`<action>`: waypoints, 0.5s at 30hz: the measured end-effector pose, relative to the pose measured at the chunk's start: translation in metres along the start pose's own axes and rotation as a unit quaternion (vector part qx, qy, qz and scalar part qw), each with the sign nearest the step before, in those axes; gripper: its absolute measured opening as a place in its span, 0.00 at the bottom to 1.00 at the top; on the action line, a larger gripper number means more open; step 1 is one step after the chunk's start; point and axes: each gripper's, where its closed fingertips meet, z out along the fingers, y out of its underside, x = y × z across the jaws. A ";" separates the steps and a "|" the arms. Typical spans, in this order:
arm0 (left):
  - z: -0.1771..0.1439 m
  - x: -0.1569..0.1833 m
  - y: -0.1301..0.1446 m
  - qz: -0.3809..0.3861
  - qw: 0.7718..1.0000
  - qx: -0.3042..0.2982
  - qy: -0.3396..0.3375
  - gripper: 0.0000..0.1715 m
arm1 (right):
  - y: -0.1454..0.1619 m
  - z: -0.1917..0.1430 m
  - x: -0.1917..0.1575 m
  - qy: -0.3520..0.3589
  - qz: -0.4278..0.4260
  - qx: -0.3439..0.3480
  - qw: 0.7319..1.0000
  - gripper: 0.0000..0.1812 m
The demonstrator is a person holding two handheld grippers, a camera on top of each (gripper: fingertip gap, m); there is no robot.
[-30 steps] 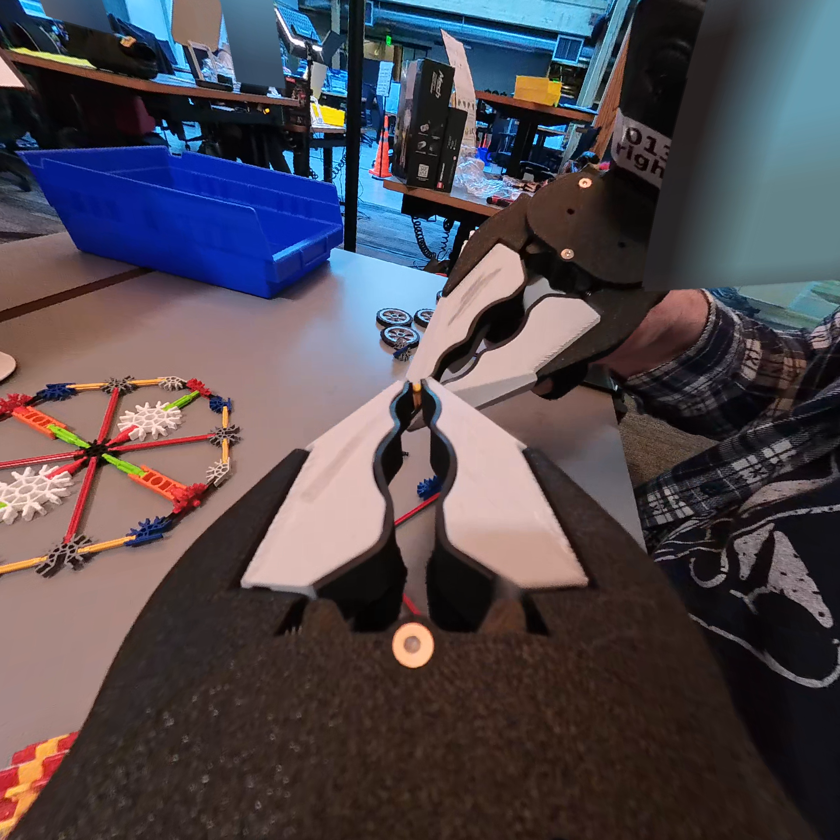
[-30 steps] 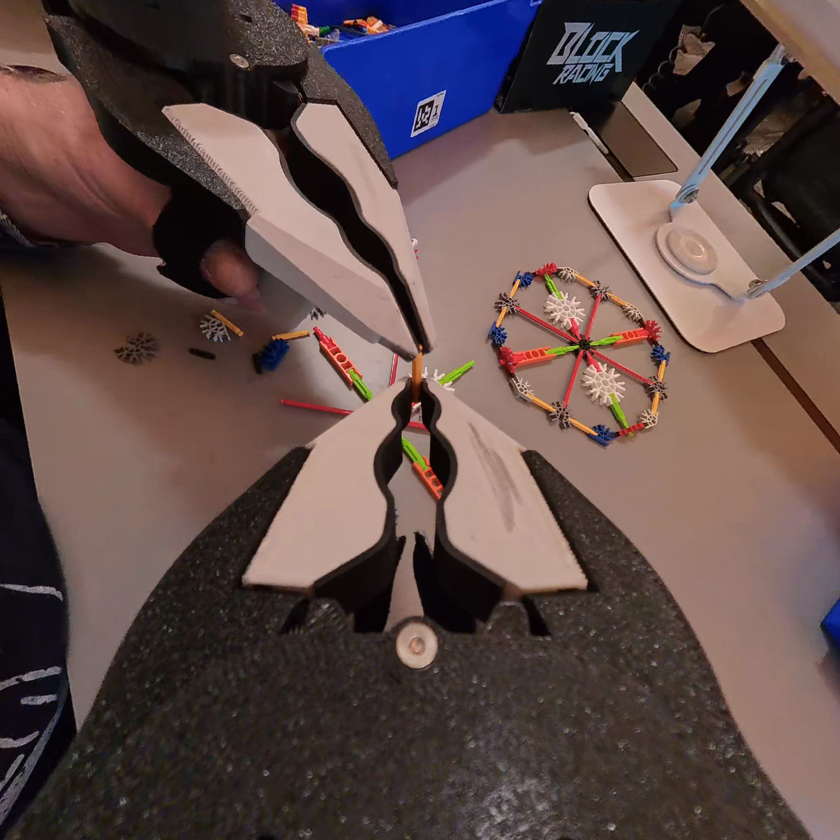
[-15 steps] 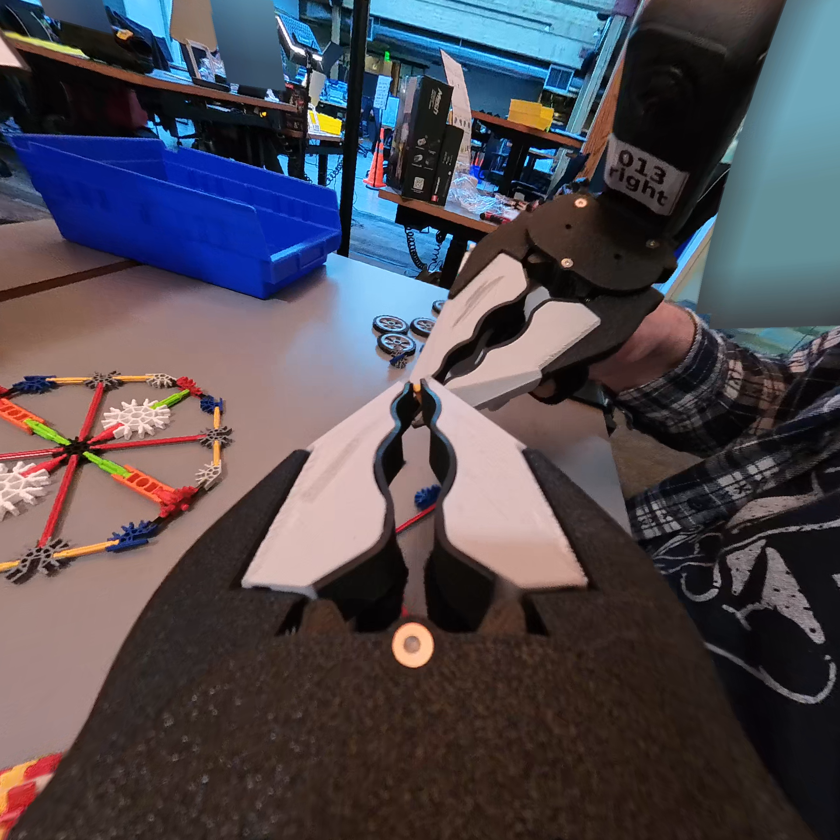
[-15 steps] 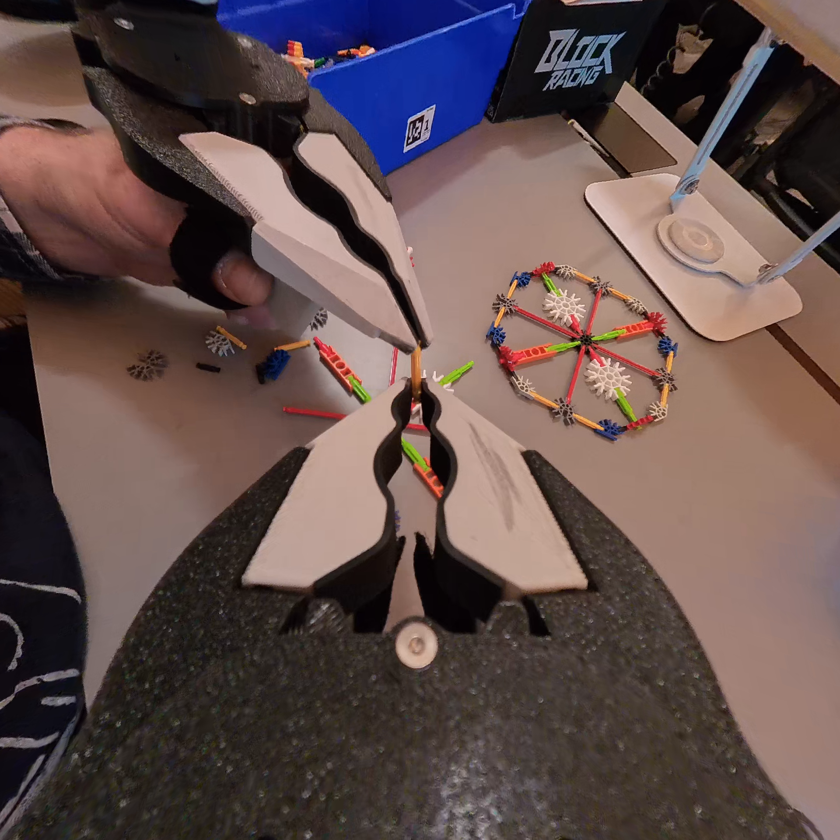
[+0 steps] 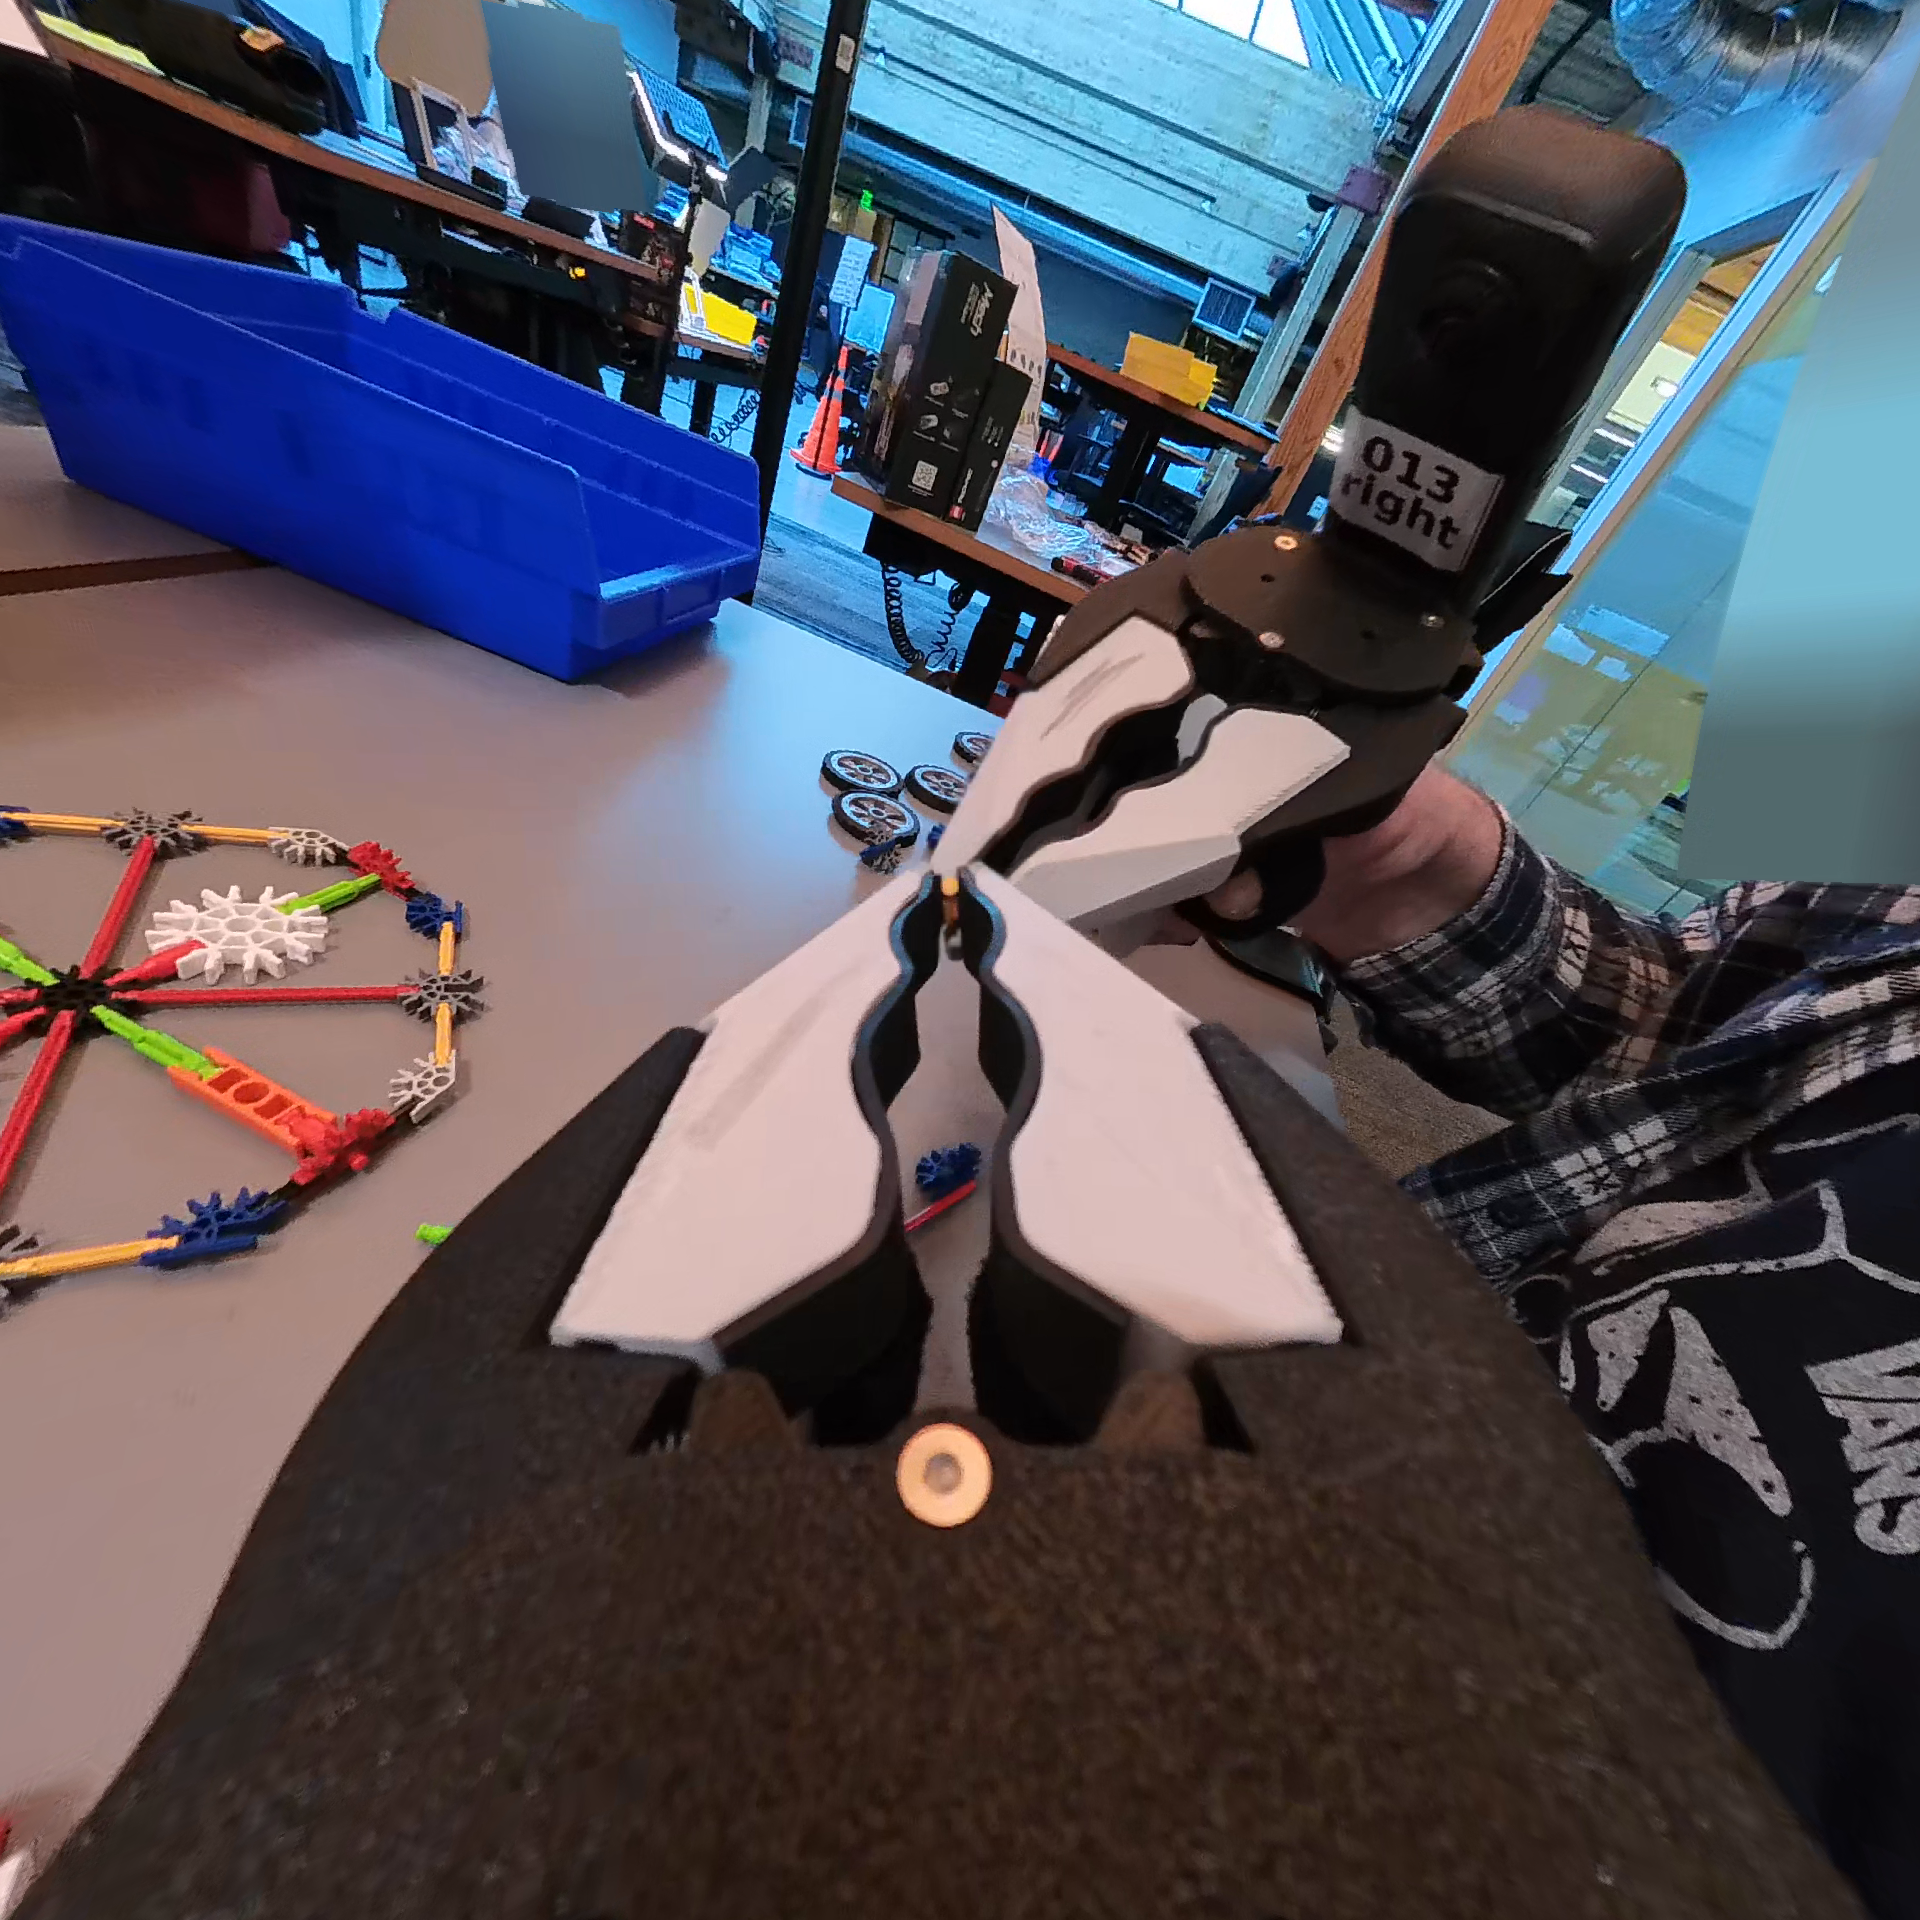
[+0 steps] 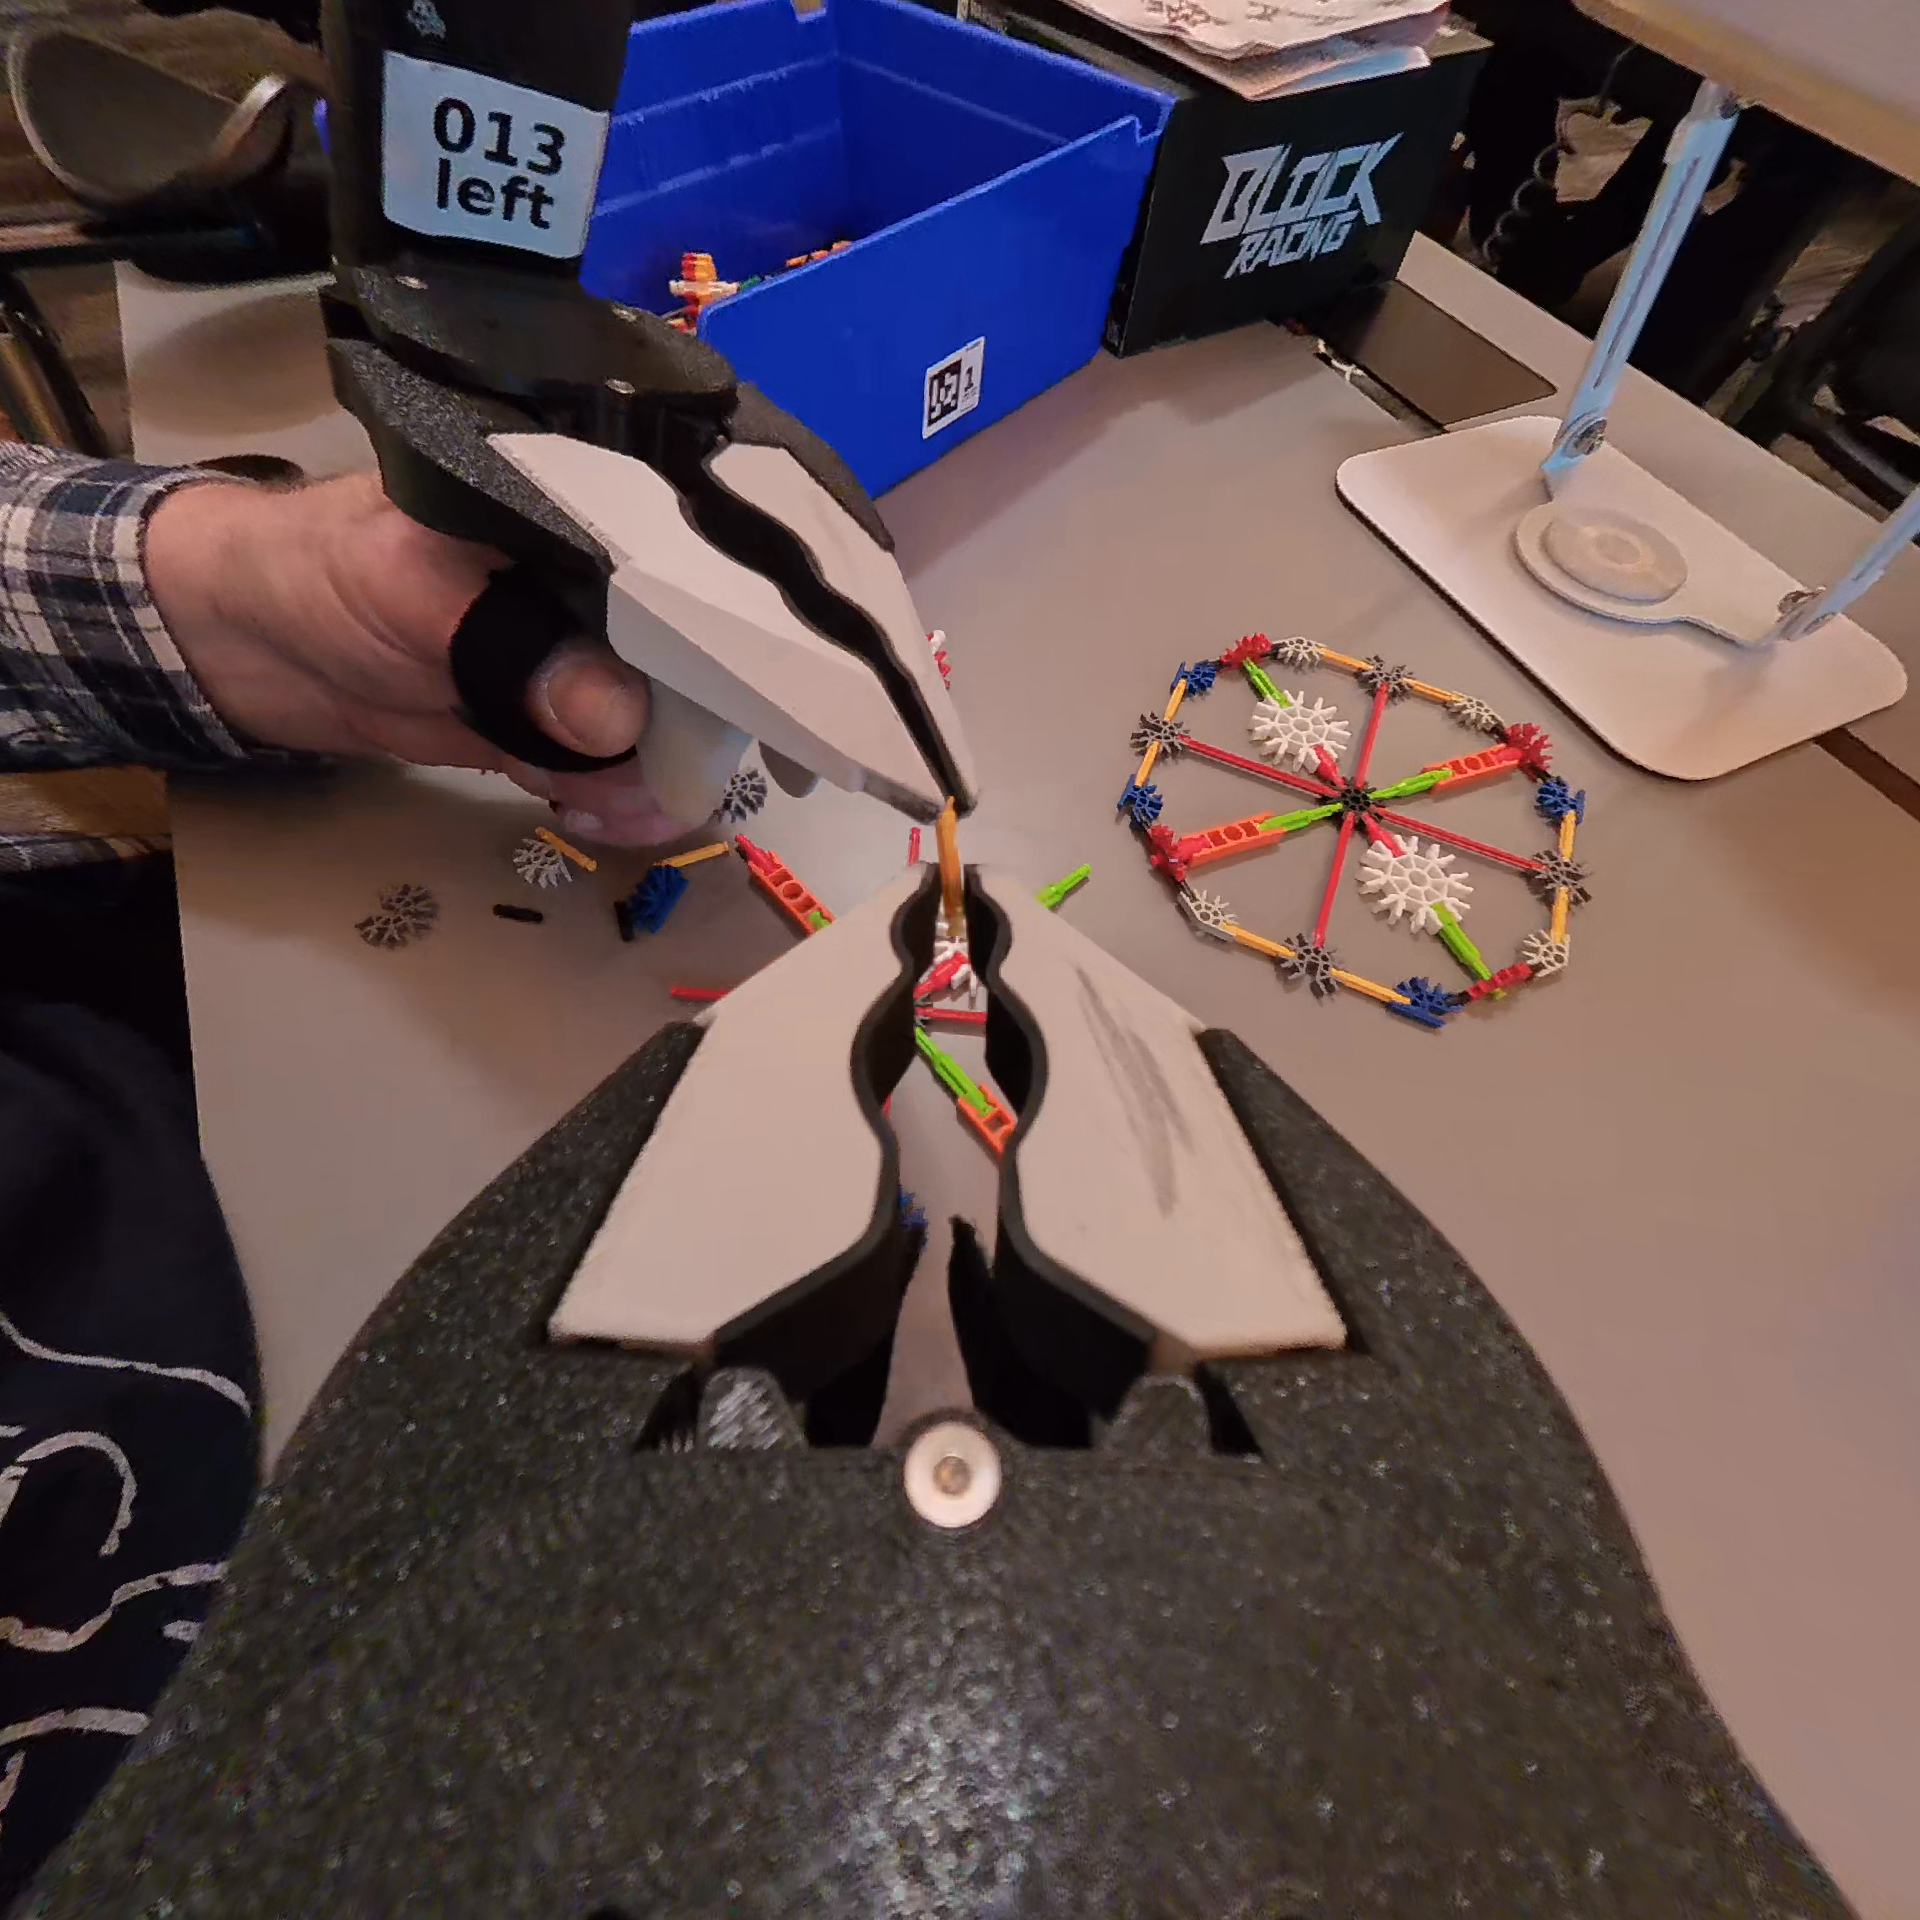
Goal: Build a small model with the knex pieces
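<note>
A grey tabletop (image 6: 1299,1195) carries a flat wheel (image 6: 1351,821) of coloured rods and connectors. A blue bin (image 6: 935,208) stands at the far edge, a black box (image 6: 1278,229) just beside it, and a white lamp base (image 6: 1621,592) lies near the wheel. Loose rods and connectors (image 6: 655,894) lie scattered nearer the person. Small black wheels (image 5: 883,790) sit near the tabletop's far edge.

The wheel (image 6: 1351,821) is lying on the table (image 6: 1455,1247) right of the loose pieces (image 6: 665,883), with the bin (image 6: 935,208) sitting behind them.
</note>
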 end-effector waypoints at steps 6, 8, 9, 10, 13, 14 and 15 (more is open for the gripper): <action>0.003 -0.007 0.000 -0.011 1.000 -0.003 -0.009 0.01 | 0.001 0.003 0.003 -0.024 0.022 0.002 0.999 0.01; 0.005 -0.014 0.003 -0.002 0.999 -0.024 -0.031 0.07 | 0.004 0.004 0.014 -0.015 0.035 -0.005 0.999 0.01; 0.004 -0.017 0.004 0.009 0.999 -0.035 -0.039 0.10 | 0.007 0.005 0.020 -0.010 0.043 -0.011 0.999 0.01; 0.003 -0.021 0.004 0.025 0.997 -0.047 -0.052 0.09 | 0.010 0.005 0.026 -0.006 0.053 -0.017 0.998 0.01; 0.002 -0.029 0.018 0.058 0.991 -0.101 -0.071 0.09 | 0.024 0.006 0.047 0.008 0.088 -0.041 0.995 0.01; 0.003 -0.028 0.027 0.060 0.988 -0.126 -0.065 0.09 | 0.028 0.007 0.050 0.003 0.100 -0.049 0.994 0.01; 0.004 -0.028 0.036 0.070 0.985 -0.144 -0.065 0.09 | 0.033 0.009 0.053 0.001 0.110 -0.058 0.992 0.01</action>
